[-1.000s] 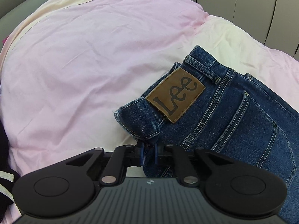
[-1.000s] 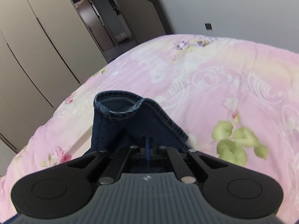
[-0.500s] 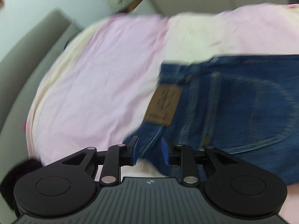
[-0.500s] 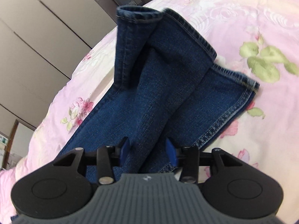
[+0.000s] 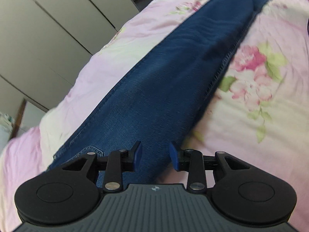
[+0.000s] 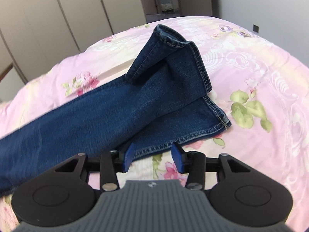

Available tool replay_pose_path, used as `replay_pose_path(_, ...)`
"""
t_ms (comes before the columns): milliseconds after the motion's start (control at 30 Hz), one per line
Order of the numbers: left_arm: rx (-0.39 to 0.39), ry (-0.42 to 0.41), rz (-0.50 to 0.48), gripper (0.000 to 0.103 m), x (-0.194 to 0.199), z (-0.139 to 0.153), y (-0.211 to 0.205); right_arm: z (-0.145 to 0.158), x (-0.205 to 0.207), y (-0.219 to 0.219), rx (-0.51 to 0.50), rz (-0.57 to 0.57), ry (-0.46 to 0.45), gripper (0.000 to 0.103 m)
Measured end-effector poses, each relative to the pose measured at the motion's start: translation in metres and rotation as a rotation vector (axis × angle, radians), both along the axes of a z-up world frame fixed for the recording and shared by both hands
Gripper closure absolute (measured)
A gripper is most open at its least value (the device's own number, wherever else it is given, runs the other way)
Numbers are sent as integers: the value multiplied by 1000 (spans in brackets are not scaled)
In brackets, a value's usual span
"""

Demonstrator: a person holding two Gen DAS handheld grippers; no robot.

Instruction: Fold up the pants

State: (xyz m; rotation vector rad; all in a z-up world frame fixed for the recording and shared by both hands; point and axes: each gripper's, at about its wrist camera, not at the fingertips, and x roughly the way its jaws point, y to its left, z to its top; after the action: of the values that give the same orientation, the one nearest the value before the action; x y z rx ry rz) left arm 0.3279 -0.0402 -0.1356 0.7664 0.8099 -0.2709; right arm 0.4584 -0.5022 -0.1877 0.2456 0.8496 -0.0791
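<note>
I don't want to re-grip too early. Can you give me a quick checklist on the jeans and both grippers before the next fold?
1. Left gripper released: ok, jaws have just opened, no denim pinched.
2. Right gripper released: ok, jaws apart, empty.
3. Jeans lying long on the bedspread: ok.
4. Legs stacked evenly: not ok, the lower leg hem sticks out.
5. Top leg hem flat: not ok, it stands curled up.
6. Waistband flat: cannot tell.

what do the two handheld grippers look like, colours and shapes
Both look alike. The left gripper and right gripper each have two blue finger pads on black linkage arms with silver pivot pins, two round black discs at the sides, and a grey ribbed body bearing a small round emblem. No hands or sleeves show.
</note>
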Motion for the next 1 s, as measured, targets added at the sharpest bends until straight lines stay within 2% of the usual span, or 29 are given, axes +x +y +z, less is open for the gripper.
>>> replay_pose_path(33,4,-11,-5,63,-9,-2,-2,0,-5,3,-22,28,6,62)
replay_pose_path(100,-42,6,38,63,-18,-2,5,1,-16,10,-50,88,13,62)
replay_pose_path(233,-125,-14,248,68,-40,-3,35,-8,-37,32,-63,189,17,62)
replay_pose_path(300,-197,-11,379,68,-36,-11,55,-16,-42,44,-60,218,26,62)
replay_pose_path(367,-292,37,473,68,-28,-21,72,-23,-46,57,-58,239,25,62)
replay_pose_path(467,-404,48,554,68,-18,-34,85,-27,-48,71,-44,254,23,62)
replay_pose_path(500,-445,30,573,68,-14,-37,87,-27,-49,75,-40,262,24,62)
replay_pose_path(533,-472,3,582,64,-9,-40,88,-28,-49,79,-41,269,26,62)
replay_pose_path(600,-452,-53,617,61,3,-46,87,-28,-49,86,-52,278,35,61)
replay_pose_path(667,-472,-75,612,74,8,-41,90,-29,-50,90,-58,277,50,61)
replay_pose_path(733,-492,-142,588,81,3,-25,93,-29,-50,92,-64,276,56,61)
replay_pose_path(800,-489,-167,566,85,1,-7,95,-28,-52,93,-74,277,54,61)
replay_pose_path(933,-507,-42,588,90,9,29,105,-27,-52,96,-68,268,59,61)
replay_pose_path(1000,-486,81,583,96,11,44,107,-23,-52,99,-68,274,48,61)
